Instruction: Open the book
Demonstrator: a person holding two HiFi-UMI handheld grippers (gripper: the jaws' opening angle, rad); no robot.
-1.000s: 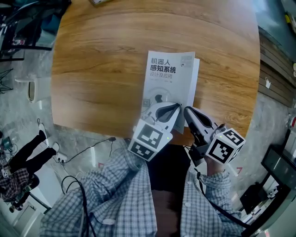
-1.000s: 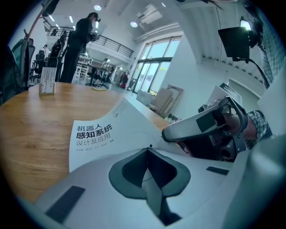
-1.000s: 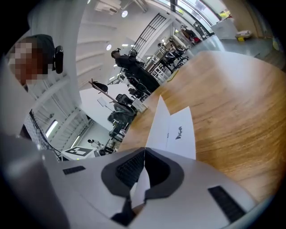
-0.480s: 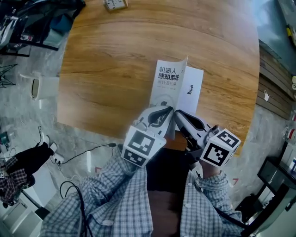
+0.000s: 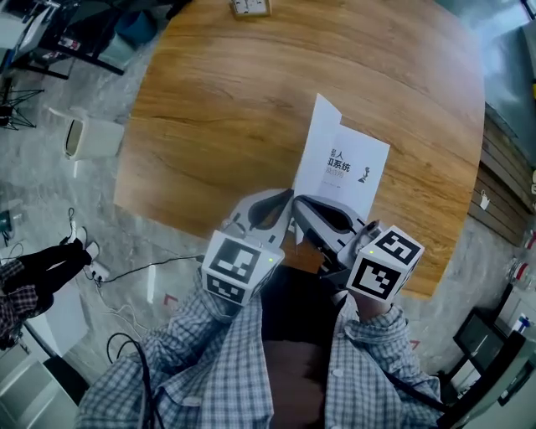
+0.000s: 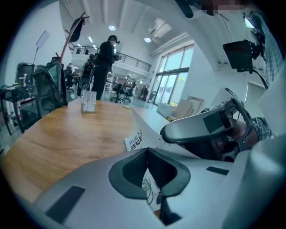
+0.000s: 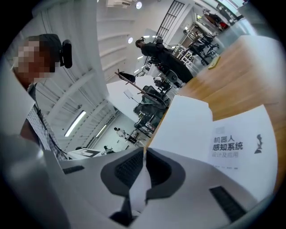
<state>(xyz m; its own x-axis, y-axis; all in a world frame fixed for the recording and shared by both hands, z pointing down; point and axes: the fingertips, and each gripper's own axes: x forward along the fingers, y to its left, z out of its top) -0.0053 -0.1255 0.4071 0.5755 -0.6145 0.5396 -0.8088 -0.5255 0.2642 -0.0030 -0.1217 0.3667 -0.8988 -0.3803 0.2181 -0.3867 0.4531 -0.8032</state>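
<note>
A white book [image 5: 356, 172] with black print lies near the front edge of the wooden table [image 5: 218, 109]. Its front cover [image 5: 316, 142] stands raised off the title page. My right gripper [image 5: 298, 201] is shut on the cover's near edge; in the right gripper view the white sheet [image 7: 183, 125] runs into the closed jaws [image 7: 144, 154], with the title page [image 7: 241, 147] lying flat beyond. Beside it on the left, my left gripper [image 5: 289, 194] has its tips together [image 6: 146, 151] against the cover's printed outer face [image 6: 136, 142]. No sheet shows between its pads.
A small white socket block [image 5: 250, 7] stands at the table's far edge. Left of the table are a white bin [image 5: 88, 138] and floor cables [image 5: 159, 268]. A person [image 6: 106, 58] stands beyond the table's far end.
The cover has gone from lying flat to standing raised, and the title page now shows. Both grippers have risen and shifted left together at the cover's near edge.
</note>
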